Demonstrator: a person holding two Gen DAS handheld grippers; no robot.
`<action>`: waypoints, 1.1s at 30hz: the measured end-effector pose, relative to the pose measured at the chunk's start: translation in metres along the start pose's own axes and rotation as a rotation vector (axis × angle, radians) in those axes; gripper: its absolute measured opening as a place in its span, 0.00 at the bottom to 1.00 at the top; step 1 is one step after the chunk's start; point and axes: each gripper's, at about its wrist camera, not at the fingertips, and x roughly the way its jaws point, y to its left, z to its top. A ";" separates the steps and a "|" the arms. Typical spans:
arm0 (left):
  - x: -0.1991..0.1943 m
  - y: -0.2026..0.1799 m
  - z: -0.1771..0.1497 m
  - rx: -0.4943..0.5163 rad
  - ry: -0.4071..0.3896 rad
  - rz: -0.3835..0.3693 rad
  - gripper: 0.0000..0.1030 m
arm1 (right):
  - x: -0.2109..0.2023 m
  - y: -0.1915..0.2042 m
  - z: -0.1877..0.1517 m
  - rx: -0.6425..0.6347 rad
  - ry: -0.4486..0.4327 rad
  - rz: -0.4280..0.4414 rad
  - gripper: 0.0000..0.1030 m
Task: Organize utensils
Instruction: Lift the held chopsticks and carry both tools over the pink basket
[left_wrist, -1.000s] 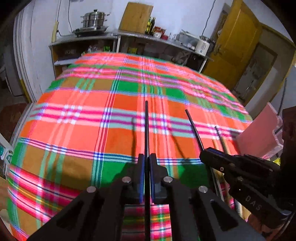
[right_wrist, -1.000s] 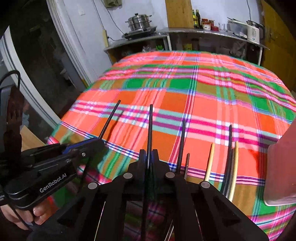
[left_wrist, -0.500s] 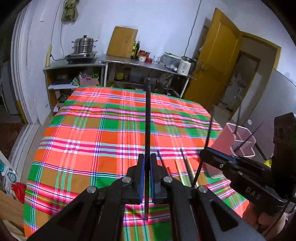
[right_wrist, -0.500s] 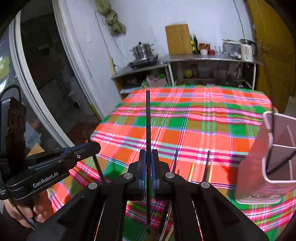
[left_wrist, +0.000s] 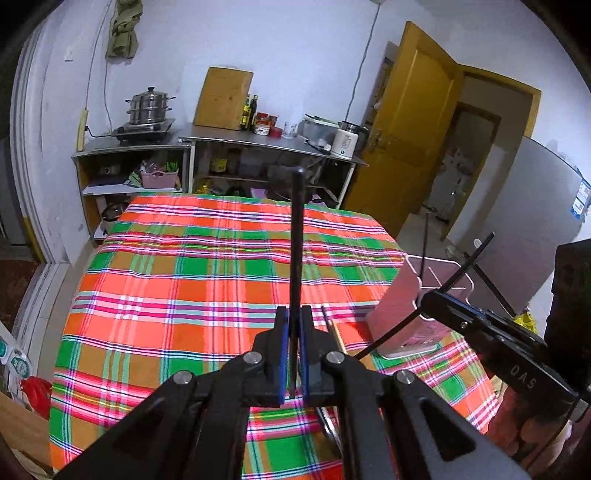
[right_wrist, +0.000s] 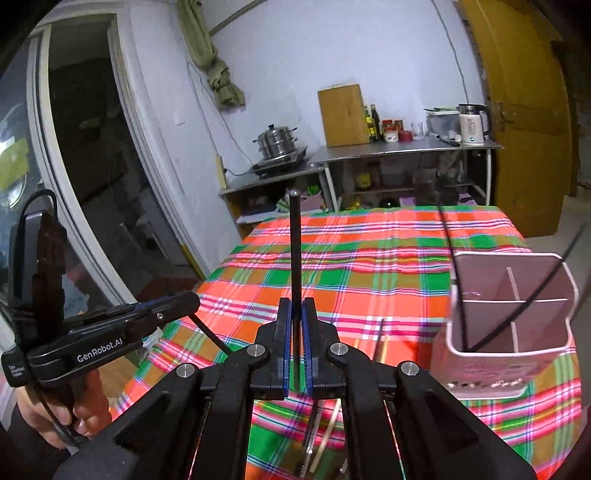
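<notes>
Right wrist view showed each gripper, right (right_wrist: 294, 350) and left (right_wrist: 192, 301), pinching one thin black chopstick (right_wrist: 294, 251), both left of the pink divided plastic holder (right_wrist: 511, 354), so each tip should be steadied above a compartment before letting go.

We see two thin black chopsticks (left_wrist: 296, 236) (right_wrist: 294, 258) held upright above the plaid cloth. A pink divided holder (right_wrist: 511, 325) stands near the cloth's right edge, black sticks leaning inside. More chopsticks (right_wrist: 380, 338) lie at the near edge.
</notes>
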 end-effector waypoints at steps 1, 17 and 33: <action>0.000 -0.003 0.000 0.003 0.006 -0.005 0.06 | -0.004 -0.001 0.000 0.002 -0.004 -0.004 0.05; 0.022 -0.088 0.005 0.075 0.073 -0.179 0.06 | -0.070 -0.059 -0.007 0.102 -0.077 -0.115 0.05; 0.022 -0.156 0.080 0.131 -0.050 -0.293 0.06 | -0.132 -0.101 0.046 0.131 -0.269 -0.218 0.05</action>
